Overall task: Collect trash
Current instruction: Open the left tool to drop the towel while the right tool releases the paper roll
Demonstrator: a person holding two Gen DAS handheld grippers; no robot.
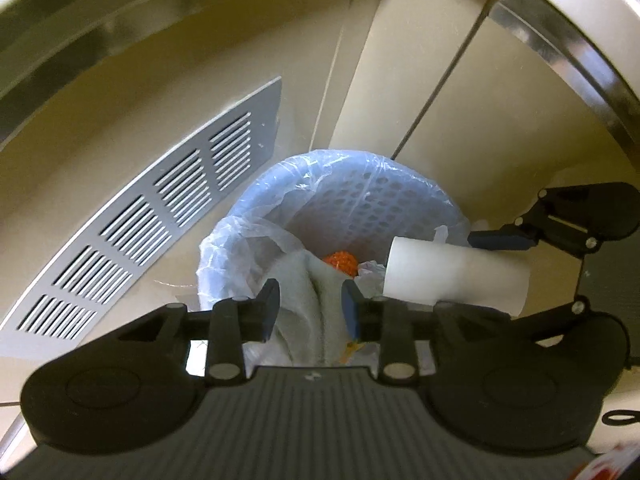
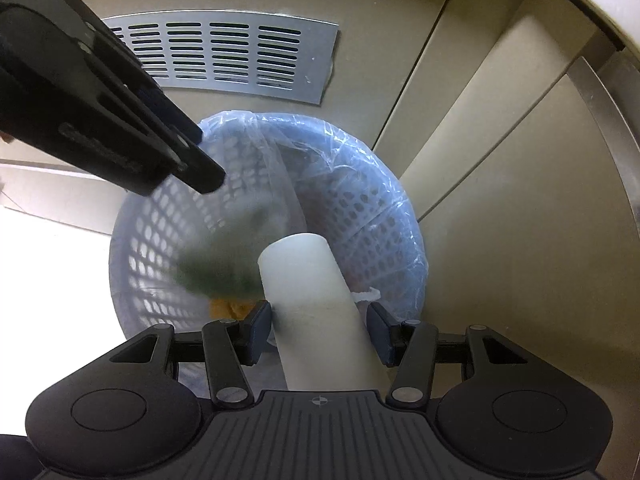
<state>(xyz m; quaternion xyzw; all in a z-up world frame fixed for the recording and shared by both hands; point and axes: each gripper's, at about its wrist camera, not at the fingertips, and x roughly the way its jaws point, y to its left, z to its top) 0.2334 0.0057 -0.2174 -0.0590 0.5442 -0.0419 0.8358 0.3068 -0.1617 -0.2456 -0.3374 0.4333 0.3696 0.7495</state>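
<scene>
Over bin (image 2: 360, 208) | right gripper (image 2: 318, 328) clamps tube (image 2: 312, 300) | left gripper (image 1: 308, 312) parted, empty | green blur (image 2: 216, 268), maybe falling

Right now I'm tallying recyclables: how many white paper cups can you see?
1. The white paper cup sits between the right claw pads, over the lined blue bin. More could be hidden under trash in the bin.

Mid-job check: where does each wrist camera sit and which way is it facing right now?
Left wrist: on the left gripper, looking steeply down into the lined basket; right gripper shows.
Right wrist: on the right gripper, shut on the white tube, same downward look; left gripper shows.
Shared: basket, tube, wall vent.
</scene>
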